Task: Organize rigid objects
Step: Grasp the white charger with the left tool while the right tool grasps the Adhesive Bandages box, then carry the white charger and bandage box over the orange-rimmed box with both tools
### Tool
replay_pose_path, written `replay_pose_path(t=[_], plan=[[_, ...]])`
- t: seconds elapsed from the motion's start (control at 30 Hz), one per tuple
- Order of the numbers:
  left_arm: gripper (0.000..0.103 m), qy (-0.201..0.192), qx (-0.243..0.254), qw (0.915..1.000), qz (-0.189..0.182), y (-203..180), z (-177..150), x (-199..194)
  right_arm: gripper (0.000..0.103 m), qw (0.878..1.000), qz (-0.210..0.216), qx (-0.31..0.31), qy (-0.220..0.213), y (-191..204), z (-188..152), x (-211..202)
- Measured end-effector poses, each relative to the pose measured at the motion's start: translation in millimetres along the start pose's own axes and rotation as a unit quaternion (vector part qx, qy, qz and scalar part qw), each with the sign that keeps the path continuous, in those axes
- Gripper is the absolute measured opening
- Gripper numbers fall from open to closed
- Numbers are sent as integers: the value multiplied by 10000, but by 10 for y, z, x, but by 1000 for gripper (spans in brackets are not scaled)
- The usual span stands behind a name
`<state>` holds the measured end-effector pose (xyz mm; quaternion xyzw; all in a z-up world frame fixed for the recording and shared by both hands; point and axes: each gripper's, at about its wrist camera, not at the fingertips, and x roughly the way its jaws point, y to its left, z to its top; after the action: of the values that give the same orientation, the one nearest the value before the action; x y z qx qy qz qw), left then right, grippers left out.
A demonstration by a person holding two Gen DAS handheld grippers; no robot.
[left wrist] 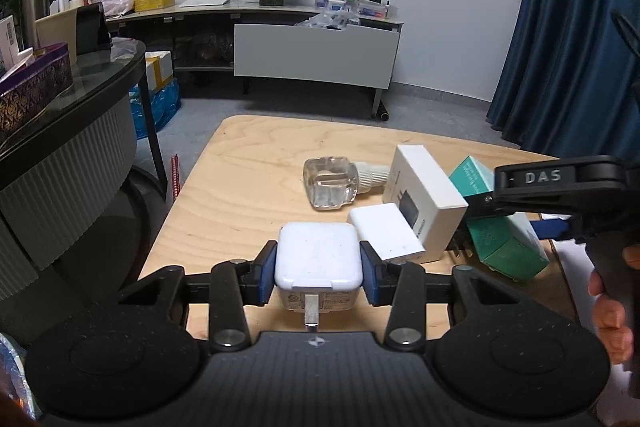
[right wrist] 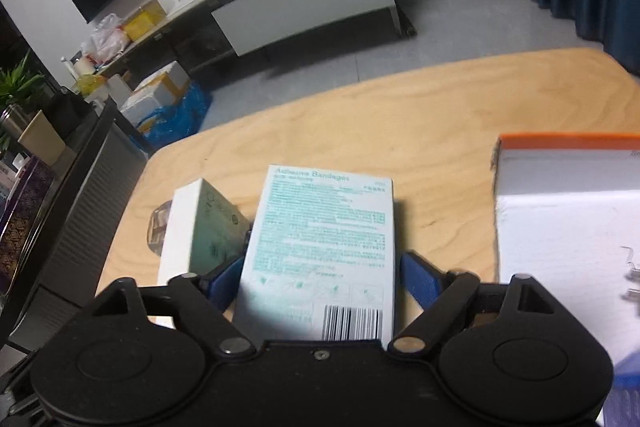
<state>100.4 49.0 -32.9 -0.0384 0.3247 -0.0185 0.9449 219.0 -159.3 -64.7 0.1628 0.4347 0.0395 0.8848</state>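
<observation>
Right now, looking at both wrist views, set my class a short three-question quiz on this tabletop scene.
1. True or false: the left gripper is shut on the white charger.
2. Which box lies between the fingers of the right gripper?
A. purple box
B. bandage box
C. yellow box
3. Fill in: the clear glass bottle lies on its ____ on the wooden table.

Key:
1. True.
2. B; its right pad stands clear of the box.
3. Side.
</observation>
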Motion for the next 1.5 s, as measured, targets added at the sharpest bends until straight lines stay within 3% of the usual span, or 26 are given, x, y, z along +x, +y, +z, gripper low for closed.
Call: replay_pose_path(t=[0.27, 0.57, 1.0, 1.5], plan=[[42, -43, -88, 10000, 17, -22, 11, -163, 84, 9962, -264, -619, -552, 102, -239, -553], [42, -58, -75, 9999, -107, -192, -55, -510, 84, 9883, -318, -1240, -830, 266, -726, -1249], [42, -139, -12, 9992, -368, -460, -164, -950, 84, 9865, -396, -1176, -1068, 132, -1191, -1965], [42, -219, 307, 9961, -799, -850, -303, -1229, 84, 9838, -582, -1033, -1342, -76, -1420, -2396]])
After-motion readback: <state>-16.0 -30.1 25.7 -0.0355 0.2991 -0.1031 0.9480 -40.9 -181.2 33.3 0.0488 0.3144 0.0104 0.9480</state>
